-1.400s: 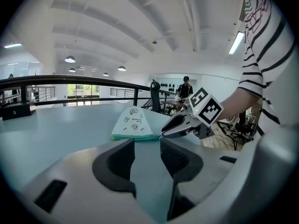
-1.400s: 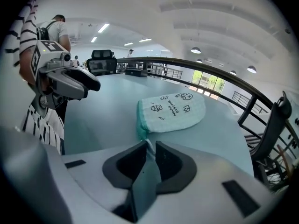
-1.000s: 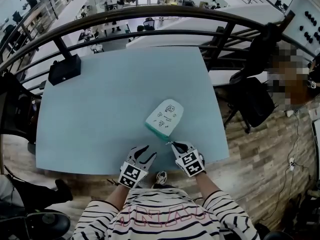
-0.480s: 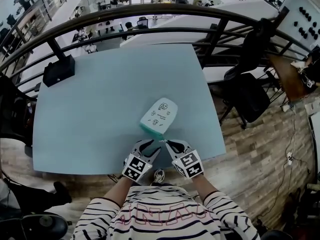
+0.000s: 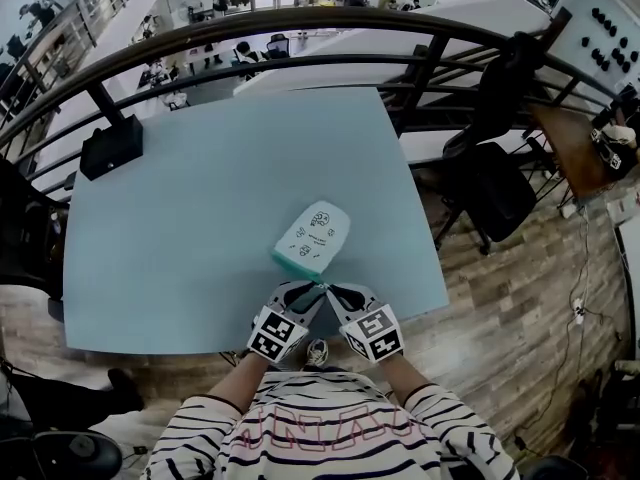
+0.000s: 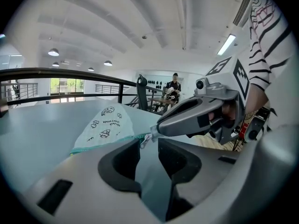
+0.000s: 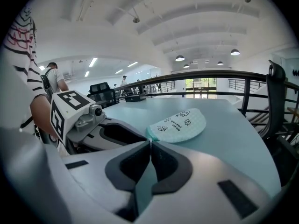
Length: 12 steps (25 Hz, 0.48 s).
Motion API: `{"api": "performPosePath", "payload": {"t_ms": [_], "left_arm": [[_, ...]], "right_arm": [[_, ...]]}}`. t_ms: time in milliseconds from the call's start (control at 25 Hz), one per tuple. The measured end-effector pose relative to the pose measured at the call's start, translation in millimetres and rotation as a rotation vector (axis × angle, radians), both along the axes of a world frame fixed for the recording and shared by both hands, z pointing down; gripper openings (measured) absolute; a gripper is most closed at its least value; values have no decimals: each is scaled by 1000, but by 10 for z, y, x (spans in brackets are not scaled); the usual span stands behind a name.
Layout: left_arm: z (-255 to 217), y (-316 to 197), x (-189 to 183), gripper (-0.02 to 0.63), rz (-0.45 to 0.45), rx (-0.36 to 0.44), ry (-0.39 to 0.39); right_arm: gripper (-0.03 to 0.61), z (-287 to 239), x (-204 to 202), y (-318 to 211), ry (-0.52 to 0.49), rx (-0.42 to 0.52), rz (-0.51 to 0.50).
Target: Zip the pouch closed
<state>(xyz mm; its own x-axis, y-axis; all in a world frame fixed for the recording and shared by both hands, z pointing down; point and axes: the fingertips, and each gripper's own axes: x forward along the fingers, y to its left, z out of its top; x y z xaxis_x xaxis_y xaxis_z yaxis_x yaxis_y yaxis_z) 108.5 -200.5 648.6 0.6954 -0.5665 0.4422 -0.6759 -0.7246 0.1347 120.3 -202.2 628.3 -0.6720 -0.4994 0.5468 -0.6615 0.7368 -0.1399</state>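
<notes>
So the pouch [image 5: 312, 240] lies mid-frame on the counter [image 5: 180, 218]. My right tool [image 5: 333, 288] pinches the zipper pull [image 6: 145, 138] to drag it. My left tool [image 5: 303, 290], wide but just now closing, grips nothing yet and looks lined up to anchor the near corner.

Light-blue table [image 5: 200, 228] fills centre frame. White-and-teal pouch [image 5: 312, 240] lies flat near its lower edge. Black box [image 5: 111, 146] sits at upper-left corner.
</notes>
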Motion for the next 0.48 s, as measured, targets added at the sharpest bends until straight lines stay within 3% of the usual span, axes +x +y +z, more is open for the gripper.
{"api": "performPosePath", "payload": {"t_ms": [160,280,480], "left_arm": [[-12,-16,4,128,-6,-5,7],[-3,-47,-19,54,-28,-11,2],[-8,-52,-3,32,-45,-28,-8]], "right_arm": [[34,15,-11,-35,3,-5,19],[34,26,6,-43,3,-8,23],[34,22,34,-49,6,-15,30]]}}
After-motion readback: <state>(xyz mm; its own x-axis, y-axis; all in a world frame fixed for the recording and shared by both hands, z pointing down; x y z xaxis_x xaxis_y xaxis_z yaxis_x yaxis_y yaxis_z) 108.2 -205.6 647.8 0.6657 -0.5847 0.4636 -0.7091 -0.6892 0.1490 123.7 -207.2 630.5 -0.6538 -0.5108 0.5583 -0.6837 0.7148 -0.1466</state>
